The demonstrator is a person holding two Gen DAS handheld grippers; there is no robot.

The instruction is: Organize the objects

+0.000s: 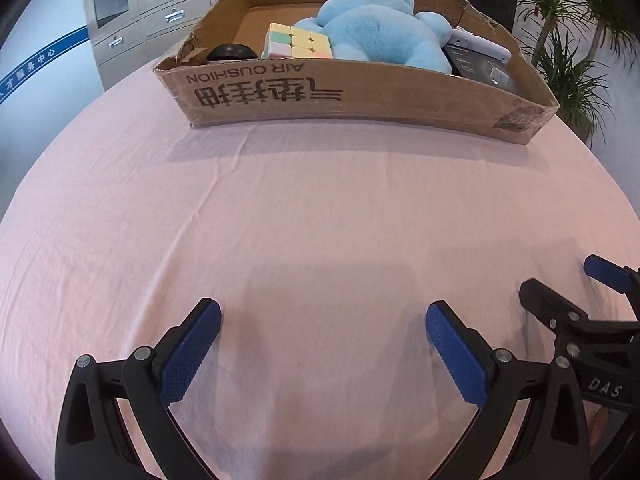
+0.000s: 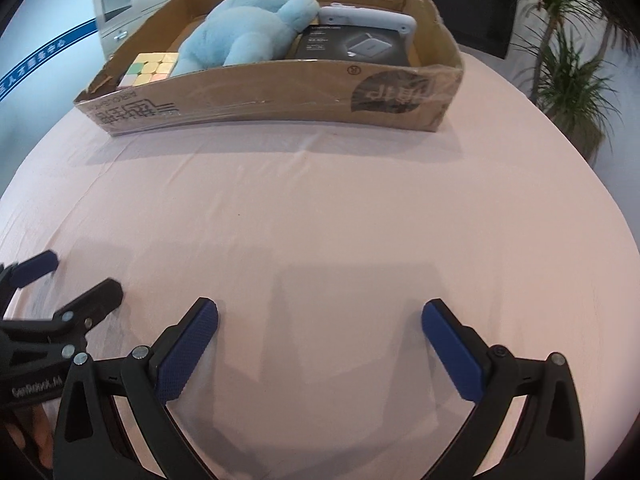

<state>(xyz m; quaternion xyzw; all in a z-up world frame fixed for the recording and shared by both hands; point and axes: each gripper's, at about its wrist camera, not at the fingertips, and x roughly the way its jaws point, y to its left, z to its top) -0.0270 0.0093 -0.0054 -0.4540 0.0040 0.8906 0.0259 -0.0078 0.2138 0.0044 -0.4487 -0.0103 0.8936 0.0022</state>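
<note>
A shallow cardboard box stands at the far side of the pink-clothed table. Inside lie a light blue plush toy, a pastel puzzle cube, a black round object, a black flat package and a white case. My left gripper hovers open over bare cloth near the front, nothing between its blue pads. My right gripper is open beside it, also holding nothing. Each gripper shows at the edge of the other's view.
The pink cloth covers the table from the box to the grippers. A grey cabinet stands behind at the left, potted plants at the right. A dark screen is behind the box.
</note>
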